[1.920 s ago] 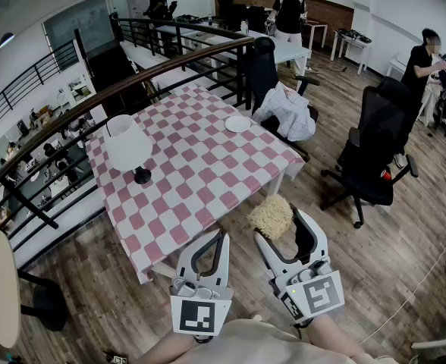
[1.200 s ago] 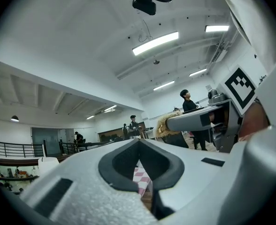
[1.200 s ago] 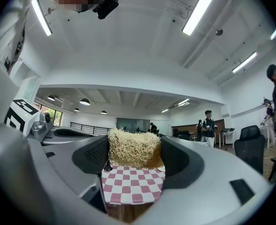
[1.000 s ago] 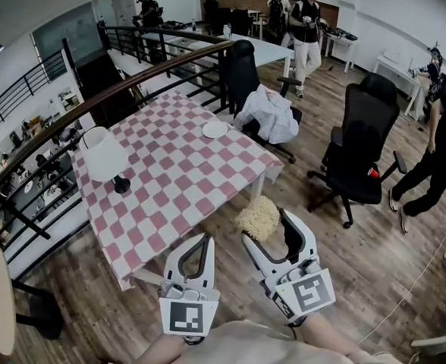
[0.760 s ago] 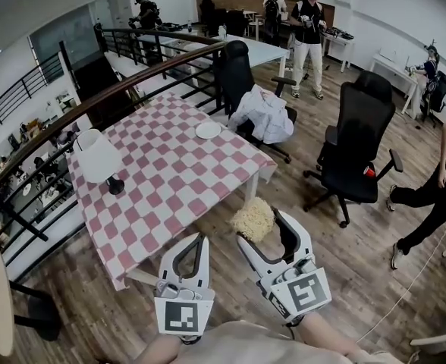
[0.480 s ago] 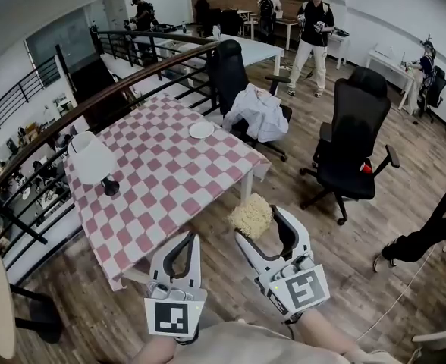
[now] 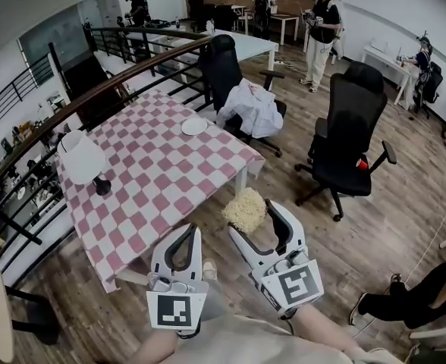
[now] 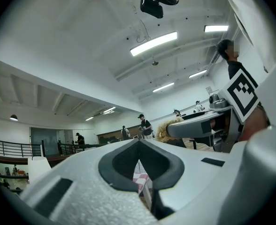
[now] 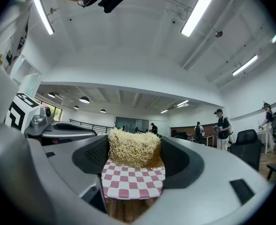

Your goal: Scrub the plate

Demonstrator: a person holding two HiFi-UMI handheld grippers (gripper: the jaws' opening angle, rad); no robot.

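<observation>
Both claws hang short of the checked surface (image 7: 155, 174): the right claw (image 7: 253, 217) pinches a straw-coloured scrubber (image 7: 243, 206), and the left claw (image 7: 185, 229) is pressed together, empty. The plate (image 7: 194, 127) lies near that surface's far edge. The approach seems in hand; next, the scrubber must reach the plate.

We see a rough, fibrous scrubber (image 7: 244, 208) in the matt plastic right tongs (image 7: 255, 214); beyond them, checked cloth (image 7: 162, 165).

I log a table (image 7: 162, 184) under a pink-and-white checked cloth, white-shaded lamp (image 7: 83, 161) standing near its left edge. White garment (image 7: 251, 106) draped over a black chair (image 7: 221, 59) beside the table; second black chair (image 7: 350, 135) apart on the wood floor (image 7: 405, 218)
</observation>
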